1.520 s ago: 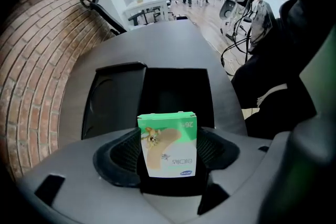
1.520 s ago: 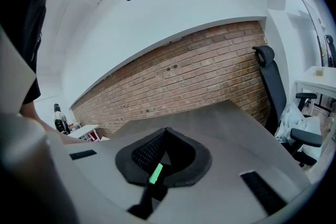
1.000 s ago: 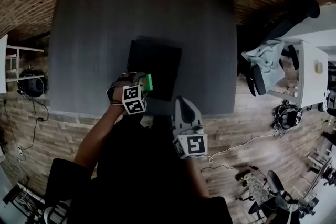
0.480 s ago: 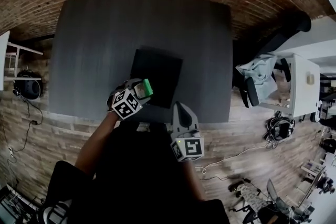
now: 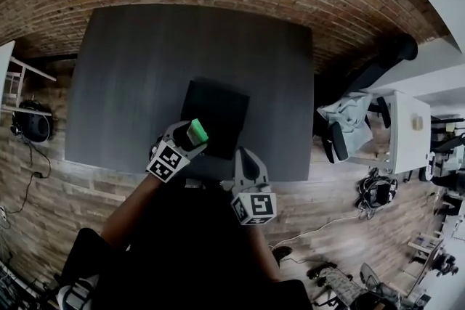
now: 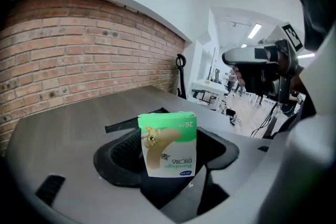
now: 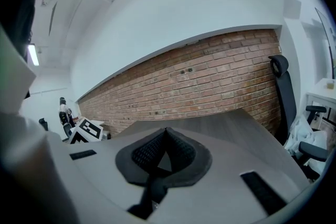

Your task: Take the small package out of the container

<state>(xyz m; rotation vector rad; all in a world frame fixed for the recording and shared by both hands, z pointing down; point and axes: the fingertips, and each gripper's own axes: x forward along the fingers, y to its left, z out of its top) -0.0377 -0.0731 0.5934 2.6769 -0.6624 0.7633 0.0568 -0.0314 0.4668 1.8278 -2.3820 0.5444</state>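
Two grippers are in play, and I log the scene from its largest item down. The dark table (image 5: pixel 138 62) spreads out around the black container (image 5: pixel 221 102), with its widest bare surface to the left of the container and beyond it. At the container's near edge, toward its right corner, the right gripper (image 5: pixel 243 156) points at it with its jaws pressed together and nothing between them. At the container's near-left corner, the left gripper (image 5: pixel 190 136) is clamped on the small package (image 6: pixel 169 139), a green box held upright by its lower end. The left gripper view shows table surface behind the box, so I judge it raised above the container rather than resting in it. How far it stands clear, I cannot tell. I judge the step in hand to be the extraction itself, with grasp and lift achieved. The next move calls for carrying the package sideways to bare table left of the container. I would then lower it until it rests flat before parting the jaws, keeping the clamp firm throughout.
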